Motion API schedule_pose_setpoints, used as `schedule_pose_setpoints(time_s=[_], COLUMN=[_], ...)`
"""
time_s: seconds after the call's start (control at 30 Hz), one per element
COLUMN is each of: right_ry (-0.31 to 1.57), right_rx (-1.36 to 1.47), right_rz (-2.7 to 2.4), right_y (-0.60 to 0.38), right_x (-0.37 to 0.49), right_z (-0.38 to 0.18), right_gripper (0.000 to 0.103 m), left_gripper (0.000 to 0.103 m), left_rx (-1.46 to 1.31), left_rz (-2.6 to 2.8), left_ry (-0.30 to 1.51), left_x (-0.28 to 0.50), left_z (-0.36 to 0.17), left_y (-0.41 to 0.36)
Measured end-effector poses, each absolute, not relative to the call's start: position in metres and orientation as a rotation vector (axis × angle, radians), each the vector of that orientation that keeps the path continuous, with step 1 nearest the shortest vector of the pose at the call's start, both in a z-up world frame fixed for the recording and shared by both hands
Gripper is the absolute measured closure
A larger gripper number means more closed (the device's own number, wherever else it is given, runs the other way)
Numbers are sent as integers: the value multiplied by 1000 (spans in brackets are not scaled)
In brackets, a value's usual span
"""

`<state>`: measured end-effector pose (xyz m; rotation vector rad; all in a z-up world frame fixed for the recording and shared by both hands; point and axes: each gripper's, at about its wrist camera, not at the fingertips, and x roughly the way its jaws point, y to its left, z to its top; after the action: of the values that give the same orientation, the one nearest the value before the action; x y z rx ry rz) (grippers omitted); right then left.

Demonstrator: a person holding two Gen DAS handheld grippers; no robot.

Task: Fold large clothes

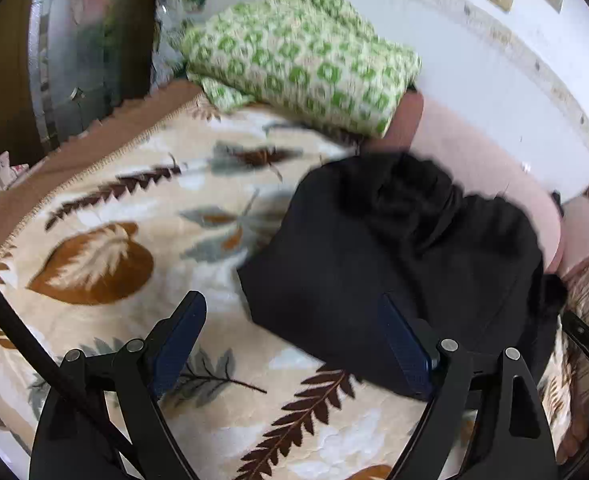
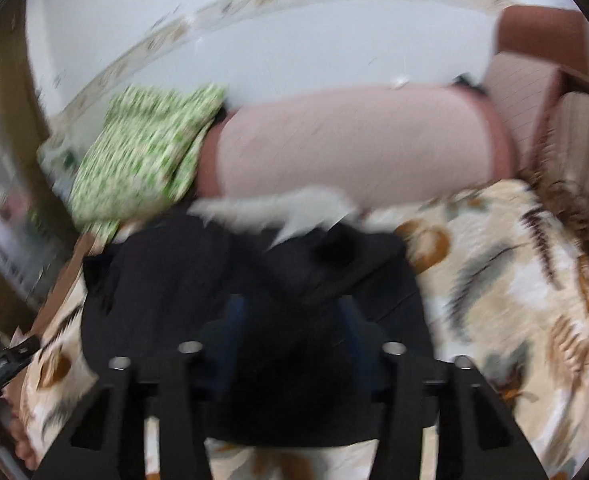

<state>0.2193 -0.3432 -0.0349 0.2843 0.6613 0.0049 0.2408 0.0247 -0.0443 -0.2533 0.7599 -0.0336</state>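
A black garment (image 1: 394, 260) lies folded in a thick bundle on a cream leaf-print blanket (image 1: 134, 200). My left gripper (image 1: 292, 298) hovers over the bundle's near left corner, open, with nothing between the blue pads (image 1: 182, 344). Its right finger is above the cloth edge and its left finger over bare blanket. The right wrist view is blurred. There my right gripper (image 2: 290, 304) sits low over the black garment (image 2: 174, 300). Its two fingers stand partly apart with dark cloth filling the gap, and I cannot tell whether the pads press on it.
A green-and-white patterned pillow (image 1: 294, 60) and a pink bolster (image 1: 474, 168) lie along the far edge against a white wall. The blanket (image 2: 514, 300) spreads wide to the right. A tall mirror frame (image 1: 46, 60) stands at the left. A hand (image 2: 14, 440) shows at the lower left.
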Motion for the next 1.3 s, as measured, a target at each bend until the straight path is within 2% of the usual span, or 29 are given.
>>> schedule_pose_setpoints(time_s=[0.2,0.27,0.4,0.5,0.57,0.67,0.77,0.9,1.07,1.17,1.23,1.3], right_ry=[731,747,744,788,780,600,594,630,761,789,840,941], right_rx=[226,336,463,403,245,119,87,67,-32,-57,-23,15], right_rz=[-118,-163,-245,-276,-339,-296,-90,87,166,79,47,34], right_y=[-328,-350,-377,-370,-348,-305,-258,-196,-123,-108,-110,-116], right_x=[313,344,384,397,391,353,336,339,394,439,464,490], right_z=[-78,-92,-111,-110,-88,-41,-14,-13,-47,-64,-75,-96], right_gripper=[62,67,67,66,66,66,64,64,64,56,34,27], left_gripper=[16,16,16,16,16,16,16,16,16,16,16,16], left_rx=[-200,-178,-164,-221,-241,-266,-305,-335,-284,-286,-283,-284], left_rz=[-41,-40,-23,9,34,38,64,63,48,33,35,40], left_ry=[755,754,766,755,756,757,742,739,772,782,785,789], left_x=[247,250,258,262,263,261,256,254,260,262,263,265], left_z=[-58,-60,-58,-53,-51,-48,-43,-43,-49,-51,-52,-52], left_y=[18,18,31,50,60,71,84,92,85,84,85,87])
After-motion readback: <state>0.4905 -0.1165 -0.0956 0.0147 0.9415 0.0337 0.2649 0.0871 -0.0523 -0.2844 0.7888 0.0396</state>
